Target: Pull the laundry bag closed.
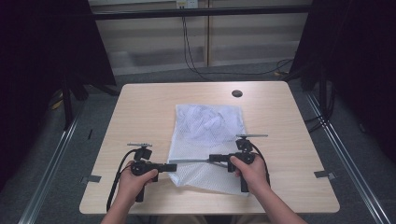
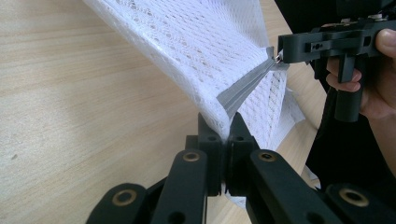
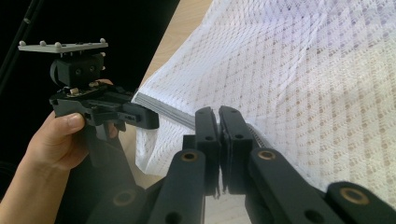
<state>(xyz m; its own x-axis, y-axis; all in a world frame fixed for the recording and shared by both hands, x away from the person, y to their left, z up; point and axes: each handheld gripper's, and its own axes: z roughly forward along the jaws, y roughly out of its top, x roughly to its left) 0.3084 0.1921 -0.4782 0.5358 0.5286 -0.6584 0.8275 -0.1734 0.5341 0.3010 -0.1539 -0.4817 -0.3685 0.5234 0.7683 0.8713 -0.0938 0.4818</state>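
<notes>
Light wood bench [image 1: 140,107], dark grommet [image 1: 237,93] at far edge; grey floor, black curtains either side. White mesh bag [image 1: 210,126] lies centre-near. Left gripper [image 1: 172,166] and right gripper [image 1: 212,158]: jaws pinching its grey zipper strip [image 2: 245,86].

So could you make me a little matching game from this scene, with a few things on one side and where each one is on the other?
Things:
1. left gripper
2. right gripper
3. white mesh bag
4. round dark hole

Places or states:
A. in the table top, near its far edge
B. lying in the middle of the table
C. shut on the bag's near left corner
D. shut at the other end of the bag's grey zipper strip

Pairs: 1-C, 2-D, 3-B, 4-A
</notes>
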